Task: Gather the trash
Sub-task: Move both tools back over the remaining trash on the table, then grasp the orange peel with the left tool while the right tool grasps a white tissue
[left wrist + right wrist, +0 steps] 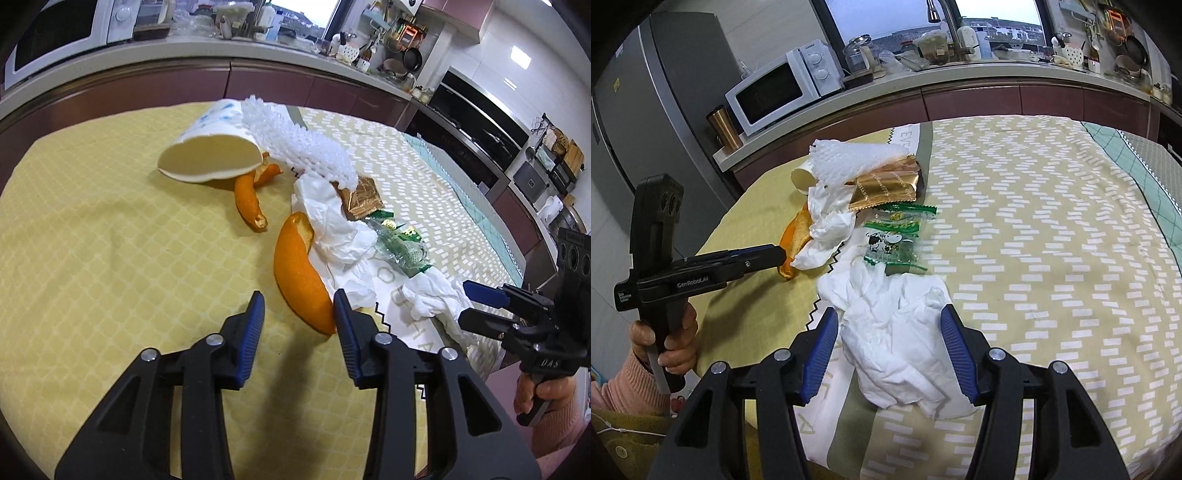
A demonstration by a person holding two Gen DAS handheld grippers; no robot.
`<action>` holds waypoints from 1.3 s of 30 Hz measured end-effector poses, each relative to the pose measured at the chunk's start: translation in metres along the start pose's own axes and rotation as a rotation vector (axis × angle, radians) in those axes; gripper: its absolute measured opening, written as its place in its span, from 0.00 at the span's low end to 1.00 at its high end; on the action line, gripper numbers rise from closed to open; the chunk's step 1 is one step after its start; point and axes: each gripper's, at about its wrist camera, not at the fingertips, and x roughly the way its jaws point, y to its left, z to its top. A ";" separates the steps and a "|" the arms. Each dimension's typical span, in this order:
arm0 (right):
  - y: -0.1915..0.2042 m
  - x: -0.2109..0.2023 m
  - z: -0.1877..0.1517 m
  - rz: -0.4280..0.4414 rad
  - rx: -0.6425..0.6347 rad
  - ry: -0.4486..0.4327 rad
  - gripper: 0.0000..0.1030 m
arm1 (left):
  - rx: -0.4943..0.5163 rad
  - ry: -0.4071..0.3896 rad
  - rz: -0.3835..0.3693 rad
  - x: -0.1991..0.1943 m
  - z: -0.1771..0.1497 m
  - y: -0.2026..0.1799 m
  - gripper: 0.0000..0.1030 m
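Trash lies on a yellow tablecloth. My left gripper is open, its jaws on either side of the near end of a large orange peel. A smaller peel lies by a tipped paper cup and white foam netting. A crumpled tissue, a gold wrapper and a green candy wrapper lie beside them. My right gripper is open around a crumpled white tissue; it also shows in the left wrist view.
A kitchen counter runs behind the table with a microwave, a copper tumbler and a sink faucet. A grey fridge stands at left. The patterned cloth extends right.
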 end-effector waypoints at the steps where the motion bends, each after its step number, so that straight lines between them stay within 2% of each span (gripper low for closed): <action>1: 0.000 0.002 -0.001 0.000 -0.001 0.005 0.52 | -0.002 0.004 0.001 0.001 0.000 0.000 0.35; 7: 0.002 0.007 -0.004 0.006 -0.009 0.024 0.26 | -0.001 0.013 -0.004 0.007 0.002 -0.003 0.35; 9: 0.003 0.007 -0.004 0.008 -0.010 0.021 0.20 | -0.003 0.014 -0.011 0.004 0.002 0.000 0.31; 10: 0.004 0.005 -0.004 0.013 -0.012 0.018 0.19 | -0.004 0.018 -0.024 0.004 0.001 0.001 0.24; 20: 0.021 0.000 0.003 0.096 -0.045 -0.006 0.18 | -0.009 0.007 -0.008 -0.009 -0.006 -0.001 0.19; 30: 0.050 0.015 0.007 0.197 -0.066 -0.001 0.18 | -0.022 -0.048 0.060 -0.052 -0.025 0.022 0.18; 39: 0.087 0.033 0.016 0.289 -0.096 0.004 0.18 | -0.100 -0.102 0.113 -0.096 -0.047 0.061 0.18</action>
